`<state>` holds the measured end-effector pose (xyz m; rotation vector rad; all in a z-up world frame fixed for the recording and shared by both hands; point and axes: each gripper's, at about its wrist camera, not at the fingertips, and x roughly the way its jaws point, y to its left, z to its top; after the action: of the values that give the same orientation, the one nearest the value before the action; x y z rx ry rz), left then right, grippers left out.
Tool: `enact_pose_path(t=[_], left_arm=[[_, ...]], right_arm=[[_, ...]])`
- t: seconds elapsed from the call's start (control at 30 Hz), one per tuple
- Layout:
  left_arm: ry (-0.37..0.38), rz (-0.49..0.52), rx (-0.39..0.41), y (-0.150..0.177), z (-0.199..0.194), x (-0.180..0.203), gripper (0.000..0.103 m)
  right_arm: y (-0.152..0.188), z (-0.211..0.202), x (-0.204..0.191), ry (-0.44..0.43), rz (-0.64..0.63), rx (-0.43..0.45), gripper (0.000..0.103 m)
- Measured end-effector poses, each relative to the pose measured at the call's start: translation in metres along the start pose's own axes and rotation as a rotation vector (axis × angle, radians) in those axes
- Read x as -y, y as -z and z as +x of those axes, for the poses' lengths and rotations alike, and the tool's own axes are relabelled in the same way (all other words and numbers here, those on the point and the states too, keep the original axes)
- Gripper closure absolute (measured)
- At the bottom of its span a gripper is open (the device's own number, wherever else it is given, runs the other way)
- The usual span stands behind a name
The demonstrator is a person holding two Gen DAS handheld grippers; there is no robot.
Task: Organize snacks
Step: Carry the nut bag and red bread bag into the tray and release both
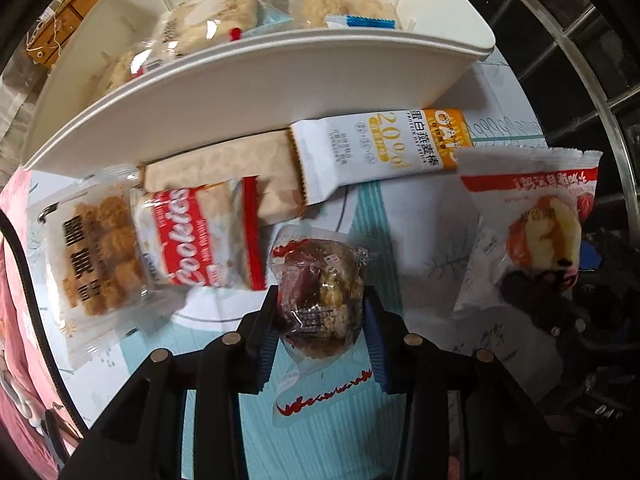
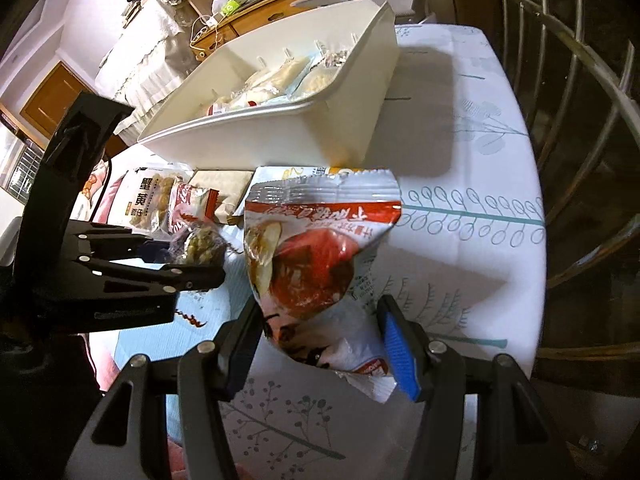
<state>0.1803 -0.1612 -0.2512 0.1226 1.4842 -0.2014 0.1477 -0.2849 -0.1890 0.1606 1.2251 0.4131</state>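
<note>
My left gripper [image 1: 321,296] points down and is shut on a clear packet of dark nut clusters [image 1: 320,280], lifted just off the tablecloth; the same gripper [image 2: 192,256] and packet [image 2: 198,246] show at the left of the right wrist view. To its right, my right gripper [image 2: 318,308] is shut on a red-and-white snack bag [image 2: 320,248], which the left wrist view also shows [image 1: 532,216]. Behind both stands a white bin [image 1: 280,92] holding several pale snack packs [image 2: 280,76]. A crab-yolk crisp pack [image 1: 96,248], a Cookies pack [image 1: 196,236], a beige bar [image 1: 240,176] and an oat bar [image 1: 380,148] lie along the bin's front wall.
The printed tablecloth [image 2: 460,200] covers a table that ends at the right by a metal railing [image 2: 580,80]. A person's pink garment [image 1: 16,280] is at the left edge. Wooden furniture with clutter [image 2: 260,8] stands beyond the bin.
</note>
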Motion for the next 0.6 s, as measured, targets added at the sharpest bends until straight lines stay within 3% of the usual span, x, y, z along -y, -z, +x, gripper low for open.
enact_pose_path(t=[0.27, 0.43, 0.6], left_arm=[[-0.002, 0.043, 0.009, 0.025, -0.037, -0.038, 0.066], [0.016, 0.045, 0.008, 0.030, -0.064, -0.076, 0.066], [0.018, 0.076, 0.056, 0.024, -0.099, -0.099, 0.066]], right_arm=[[-0.005, -0.025, -0.015, 0.053, 0.038, 0.080, 0.045], [-0.016, -0.045, -0.024, 0.074, 0.080, 0.141, 0.045], [-0.032, -0.063, -0.036, 0.100, 0.096, 0.208, 0.045]])
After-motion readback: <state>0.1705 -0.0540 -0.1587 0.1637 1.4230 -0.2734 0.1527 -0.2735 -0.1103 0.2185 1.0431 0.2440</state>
